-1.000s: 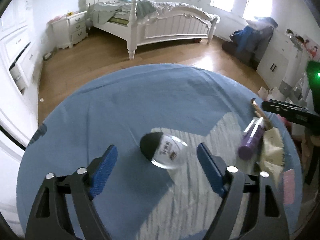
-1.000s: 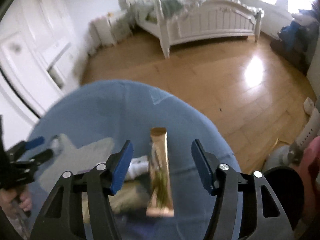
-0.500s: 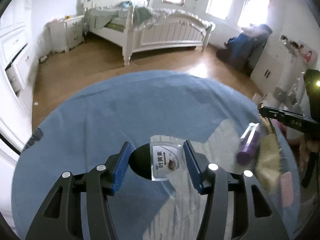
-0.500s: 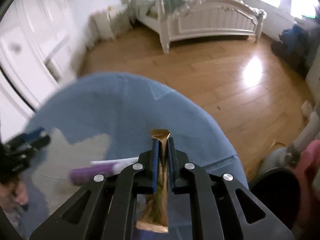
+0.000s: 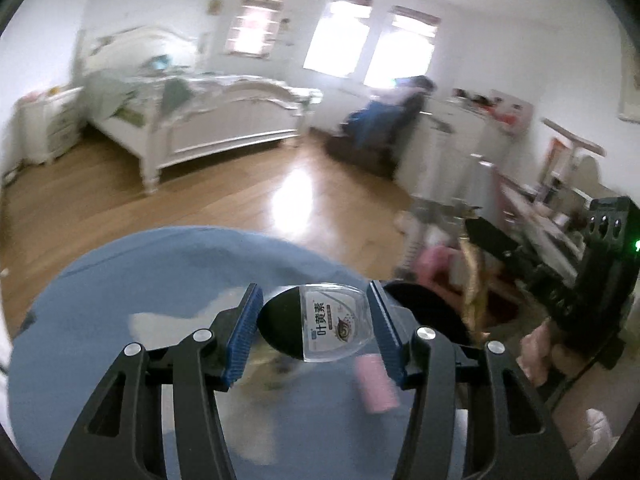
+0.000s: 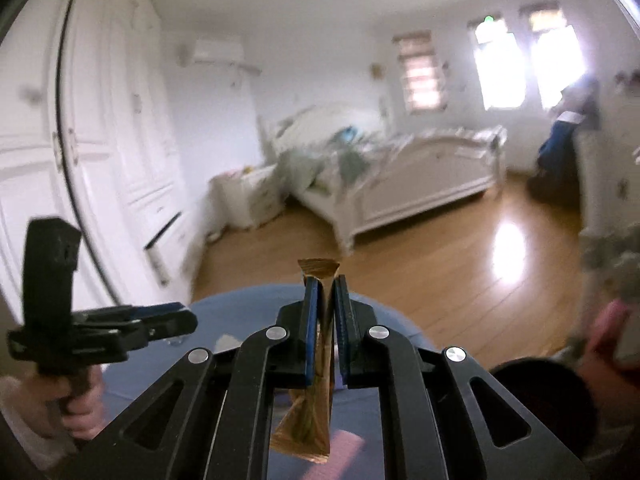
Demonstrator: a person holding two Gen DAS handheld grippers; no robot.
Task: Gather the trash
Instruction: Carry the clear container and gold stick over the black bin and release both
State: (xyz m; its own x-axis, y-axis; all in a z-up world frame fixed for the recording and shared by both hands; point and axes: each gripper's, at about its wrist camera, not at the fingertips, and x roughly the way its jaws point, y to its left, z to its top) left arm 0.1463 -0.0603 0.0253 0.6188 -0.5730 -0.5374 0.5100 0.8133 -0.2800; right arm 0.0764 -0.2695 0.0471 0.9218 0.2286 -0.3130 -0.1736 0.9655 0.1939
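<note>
My left gripper [image 5: 314, 334] is shut on a small clear bottle [image 5: 334, 326] with a black cap and a printed label, held above the blue-clothed round table [image 5: 120, 304]. My right gripper [image 6: 325, 292] is shut on a long golden wrapper [image 6: 316, 392], which hangs down between its blue pads. In the left wrist view the right gripper [image 5: 472, 234] is off to the right with the wrapper [image 5: 476, 280] dangling over a dark round bin [image 5: 424, 308]. The right wrist view shows the left gripper [image 6: 184, 318] at the left, with a hand [image 6: 80, 404] on its handle.
A pink item [image 5: 378, 384] and pale scraps lie on the table. The bin [image 6: 540, 388] stands by the table's right side. Beyond are wooden floor [image 5: 224, 208], a white bed [image 5: 216, 120], a wardrobe [image 6: 100, 140] and cluttered furniture [image 5: 520, 184] at the right.
Both grippers closed, the left on the bottle and the right on the wrapper. Both rose off the table and swung right toward the bin; the views now tilt up.
</note>
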